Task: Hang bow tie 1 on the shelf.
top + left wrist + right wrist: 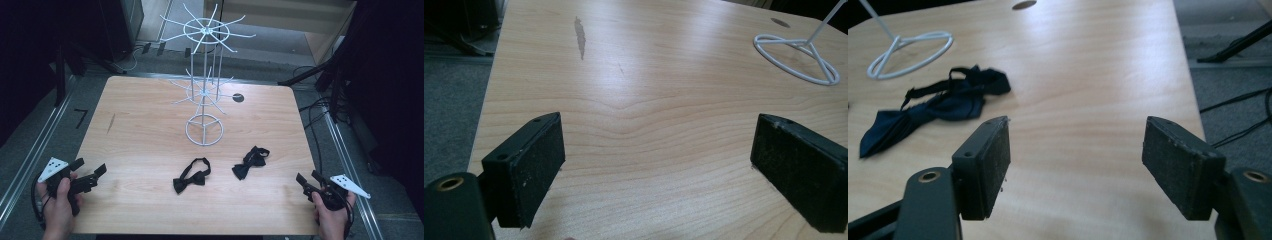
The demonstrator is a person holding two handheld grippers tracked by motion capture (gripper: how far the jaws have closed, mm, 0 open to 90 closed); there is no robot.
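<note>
High view, left tongs: at the near left corner of the surface, gripped by the left hand, spread, nothing between the jaws.
High view, right tongs: at the near right corner, gripped by the right hand, spread, nothing pinched.
High view, left bow tie: flat on the wood, near the front edge, about midway between the side edges, strap looped behind it.
High view, right bow tie: just right of the first, apart from it, nearer the right tongs, well clear of them.
High view, white wire rack: upright, ring base toward the middle of the surface, behind both bow ties, two tiers of radiating hooks.
High view, dark round spot: near the far edge, right of the rack.

Left gripper view, left tongs: wide apart over bare wood near the left edge.
Left gripper view, rack base: toward the upper right, well ahead.
Left gripper view, dark streak: on the wood, far ahead.

Right gripper view, right tongs: wide apart, bare wood between the pads, right edge close by.
Right gripper view, bow tie: ahead and left of the left jaw, not touching.
Right gripper view, rack base: beyond the bow tie, upper left.
</note>
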